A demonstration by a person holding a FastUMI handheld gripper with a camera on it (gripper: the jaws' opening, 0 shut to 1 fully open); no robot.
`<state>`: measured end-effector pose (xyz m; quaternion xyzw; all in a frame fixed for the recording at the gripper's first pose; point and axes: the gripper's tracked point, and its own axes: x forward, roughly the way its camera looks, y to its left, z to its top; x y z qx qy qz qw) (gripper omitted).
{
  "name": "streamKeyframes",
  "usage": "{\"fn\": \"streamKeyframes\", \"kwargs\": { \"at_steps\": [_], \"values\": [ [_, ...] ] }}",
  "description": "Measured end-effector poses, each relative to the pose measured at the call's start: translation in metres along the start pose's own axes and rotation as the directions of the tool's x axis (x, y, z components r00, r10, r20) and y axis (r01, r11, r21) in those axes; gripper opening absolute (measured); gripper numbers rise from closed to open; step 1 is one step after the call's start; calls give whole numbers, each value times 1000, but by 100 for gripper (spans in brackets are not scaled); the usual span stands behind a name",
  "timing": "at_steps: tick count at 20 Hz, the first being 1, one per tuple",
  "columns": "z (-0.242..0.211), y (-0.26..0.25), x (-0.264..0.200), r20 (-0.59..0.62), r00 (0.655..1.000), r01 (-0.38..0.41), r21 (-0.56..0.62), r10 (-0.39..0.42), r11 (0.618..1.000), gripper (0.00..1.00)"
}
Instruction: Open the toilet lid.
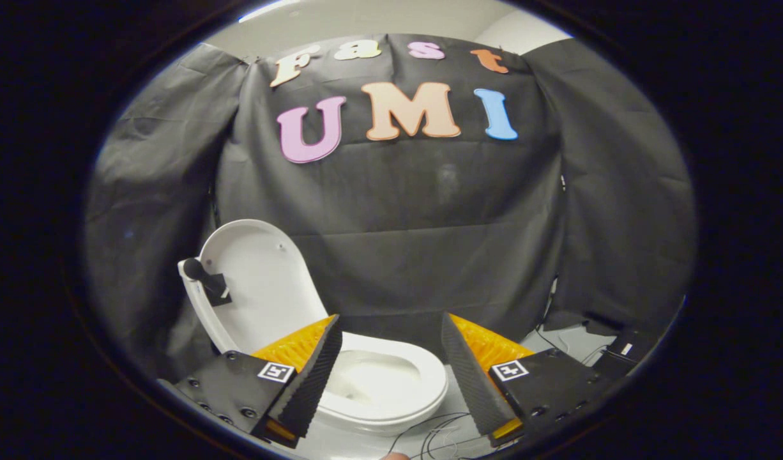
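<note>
From my end the gripper stands wide open, its 2 fingers spread apart and holding nothing. Just ahead of them and a little below I see the white toilet, its seat and bowl showing in the gap between the fingers. The toilet lid is already raised, standing upright at the far left of the bowl, beyond the left finger. A small black knob sits on the lid's edge. Thin cables trail across the pale floor near the right finger.
</note>
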<state>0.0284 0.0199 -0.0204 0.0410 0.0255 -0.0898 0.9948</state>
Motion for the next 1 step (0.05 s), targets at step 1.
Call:
{"fn": "streamKeyframes", "kwargs": {
  "at_steps": [1],
  "values": [
    [-1, -1, 0, -5, 1000, 4, -2, -4, 1000, 96]
  ]
}}
